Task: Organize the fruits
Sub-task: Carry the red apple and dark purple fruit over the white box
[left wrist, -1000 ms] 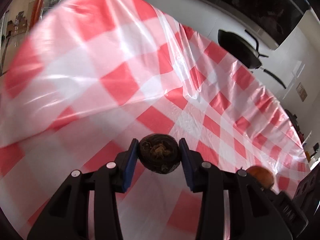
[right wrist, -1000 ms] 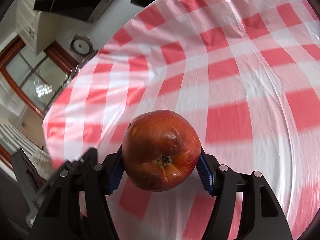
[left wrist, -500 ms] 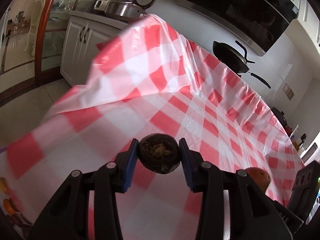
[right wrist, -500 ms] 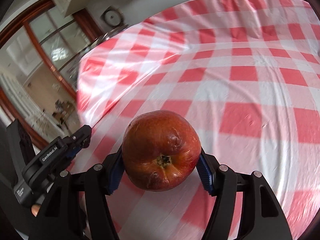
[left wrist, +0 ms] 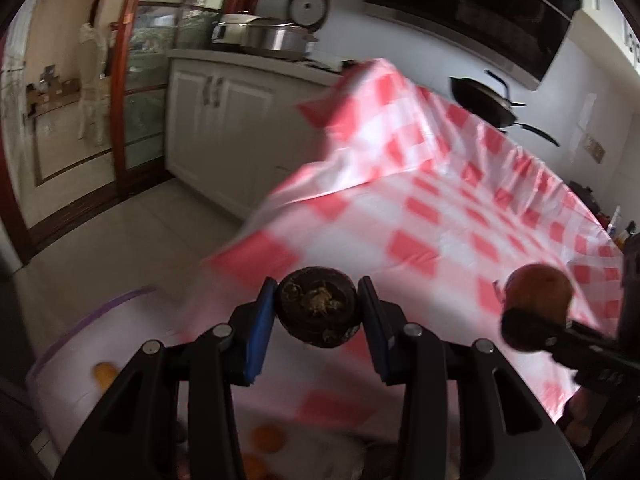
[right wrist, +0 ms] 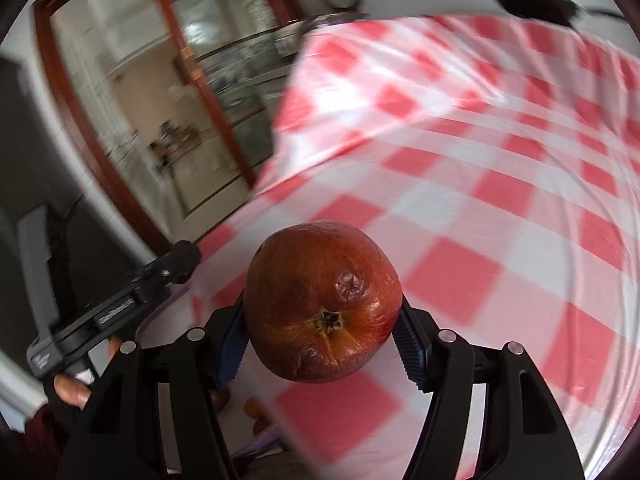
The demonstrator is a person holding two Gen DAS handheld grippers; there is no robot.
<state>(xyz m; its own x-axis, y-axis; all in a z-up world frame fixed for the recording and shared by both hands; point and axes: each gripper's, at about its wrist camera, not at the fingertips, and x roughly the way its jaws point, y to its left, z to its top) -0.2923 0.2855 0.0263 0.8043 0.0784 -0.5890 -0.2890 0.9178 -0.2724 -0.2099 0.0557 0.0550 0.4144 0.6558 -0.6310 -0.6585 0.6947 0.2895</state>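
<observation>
My left gripper (left wrist: 318, 316) is shut on a small dark brown round fruit (left wrist: 318, 306) and holds it above the table's near-left corner. My right gripper (right wrist: 322, 340) is shut on a large red apple (right wrist: 322, 300) with a wrinkled bruise. The apple also shows in the left wrist view (left wrist: 538, 294) at the right, held in the air. The left gripper's body shows in the right wrist view (right wrist: 116, 304) at the lower left. A white container with a purple rim (left wrist: 80, 344) lies below the left gripper, with small orange fruits (left wrist: 104, 372) in it.
A red-and-white checked tablecloth (left wrist: 460, 208) covers the table and hangs off its left edge. White cabinets (left wrist: 216, 120) with a steel cooker (left wrist: 276, 36) stand behind. A black pan (left wrist: 484, 104) sits past the table's far edge. Tiled floor (left wrist: 120, 248) lies to the left.
Both grippers have pulled back and swung left, off the table's middle toward its near-left edge, each still holding its fruit. The container with orange fruits has come into view below.
</observation>
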